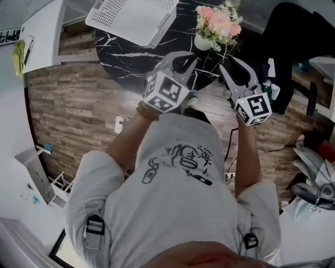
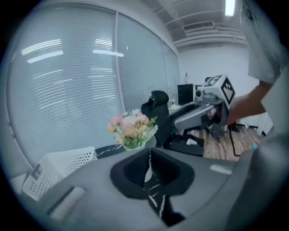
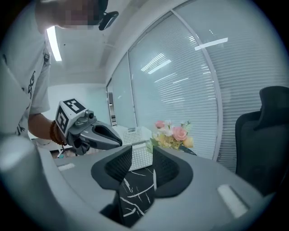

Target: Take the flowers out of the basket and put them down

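- The left claw [image 2: 149,158] is held closed, empty.
- The right claw [image 3: 142,158] is held partly open, empty.
- The flowers [image 1: 217,23] are seen on the tabletop [image 1: 131,65] near the basket [image 1: 133,18].

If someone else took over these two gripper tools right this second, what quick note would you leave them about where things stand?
Left gripper: shut, nothing in it, held clear of the table.
Right gripper: jaws apart, nothing between them, also held clear.
Flowers: standing upright on the black table, outside the white basket, to its right in the head view.
Done: flowers are out of the basket and set down.
Left: nothing that I can see; the job looks finished.
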`<move>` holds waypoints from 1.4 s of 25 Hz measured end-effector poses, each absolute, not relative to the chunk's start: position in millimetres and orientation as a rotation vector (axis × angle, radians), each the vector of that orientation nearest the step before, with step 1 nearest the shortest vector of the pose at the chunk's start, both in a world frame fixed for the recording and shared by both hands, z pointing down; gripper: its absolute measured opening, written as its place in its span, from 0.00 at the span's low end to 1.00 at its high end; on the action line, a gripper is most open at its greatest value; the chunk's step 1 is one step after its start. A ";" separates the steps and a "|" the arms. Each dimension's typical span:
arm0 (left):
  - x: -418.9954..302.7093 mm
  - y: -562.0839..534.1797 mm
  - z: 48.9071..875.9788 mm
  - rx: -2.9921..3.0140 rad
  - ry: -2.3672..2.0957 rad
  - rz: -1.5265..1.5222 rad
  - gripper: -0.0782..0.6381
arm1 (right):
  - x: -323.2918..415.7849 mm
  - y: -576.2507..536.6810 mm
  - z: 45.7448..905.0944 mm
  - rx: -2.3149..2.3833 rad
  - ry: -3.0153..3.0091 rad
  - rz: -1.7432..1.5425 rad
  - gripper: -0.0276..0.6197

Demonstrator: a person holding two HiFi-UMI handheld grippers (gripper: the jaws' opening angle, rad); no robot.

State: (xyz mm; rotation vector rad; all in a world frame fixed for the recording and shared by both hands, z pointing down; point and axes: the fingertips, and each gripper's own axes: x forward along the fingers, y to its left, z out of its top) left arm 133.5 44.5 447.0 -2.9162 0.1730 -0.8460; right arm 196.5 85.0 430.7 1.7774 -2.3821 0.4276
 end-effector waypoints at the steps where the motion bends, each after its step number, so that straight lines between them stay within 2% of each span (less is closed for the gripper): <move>1: 129.6 53.1 436.0 -2.950 0.180 -0.810 0.13 | 189.9 91.5 420.5 1.772 -2.404 0.424 0.27; 14: 70.9 141.4 303.2 -3.199 0.302 -0.300 0.11 | 110.0 157.6 294.6 1.657 -2.629 0.273 0.13; 23: 41.1 181.6 242.2 -3.235 0.406 -0.018 0.11 | 59.3 196.8 242.3 1.547 -2.741 0.206 0.05; 35: 22.9 202.0 226.3 -3.242 0.468 0.001 0.11 | 33.6 210.2 222.7 1.508 -2.762 0.165 0.05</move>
